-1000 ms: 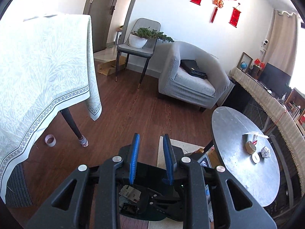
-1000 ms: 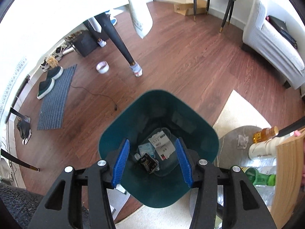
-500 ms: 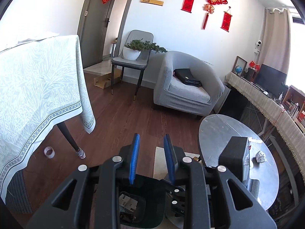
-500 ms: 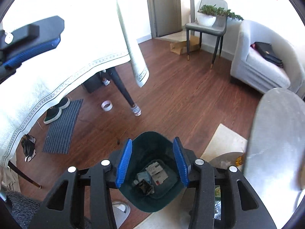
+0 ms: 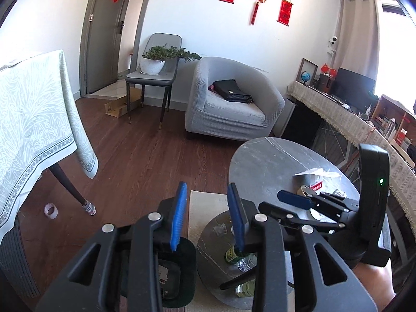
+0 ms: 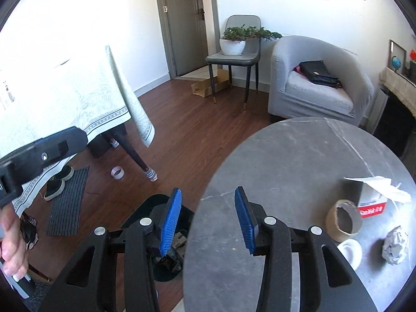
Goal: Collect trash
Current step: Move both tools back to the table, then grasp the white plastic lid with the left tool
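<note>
Both grippers are empty and between pickups. The right gripper hangs over the near edge of the round grey desk, its jaws parted with nothing between them; they have just been closing a little. The left gripper is off to the side above the floor, jaws standing apart on nothing, and they have just been opening. The dark green bin stands on the floor just beside the desk's edge, with scraps already lying in it. The remaining trash lies together on the far right part of the desk: a crumpled paper ball, a cardboard tape core, a small white lid and a torn-open white box. In my judgement, the step in hand is the reach for the next piece; the next move calls for the right gripper to travel across the desk, widen its jaws and settle over one of those items, the paper ball looking the easiest to pinch. The box carries a red band with white lettering, too small to read with confidence. Bottles stand on a lower shelf under the desk; their labels are not legible.
</note>
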Motion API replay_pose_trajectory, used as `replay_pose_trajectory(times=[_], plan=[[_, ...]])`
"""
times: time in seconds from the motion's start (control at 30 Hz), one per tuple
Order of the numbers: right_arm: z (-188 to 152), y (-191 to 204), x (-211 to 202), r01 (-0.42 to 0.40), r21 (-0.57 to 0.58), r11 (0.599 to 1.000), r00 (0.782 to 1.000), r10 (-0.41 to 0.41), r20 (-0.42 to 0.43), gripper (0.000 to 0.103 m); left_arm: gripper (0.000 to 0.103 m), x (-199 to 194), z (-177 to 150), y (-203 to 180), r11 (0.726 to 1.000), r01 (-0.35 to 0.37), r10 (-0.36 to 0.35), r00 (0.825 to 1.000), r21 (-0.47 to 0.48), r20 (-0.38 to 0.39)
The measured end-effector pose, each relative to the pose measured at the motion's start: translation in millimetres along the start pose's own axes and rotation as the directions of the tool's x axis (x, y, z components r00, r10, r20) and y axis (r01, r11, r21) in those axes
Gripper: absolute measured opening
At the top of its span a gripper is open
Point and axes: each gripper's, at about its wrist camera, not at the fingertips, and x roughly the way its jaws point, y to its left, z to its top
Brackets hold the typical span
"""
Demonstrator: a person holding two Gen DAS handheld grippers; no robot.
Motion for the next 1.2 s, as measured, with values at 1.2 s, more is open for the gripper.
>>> replay_pose_trajectory(times=[1.2], plan=[[-84.3, -194.2, -101.6, 0.248, 0.235, 0.94, 0.967, -0.253, -0.008, 0.069, 0.059, 120.4, -69.0, -197.7, 0.967, 0.188, -0.137, 0.953, 0.174, -0.271]])
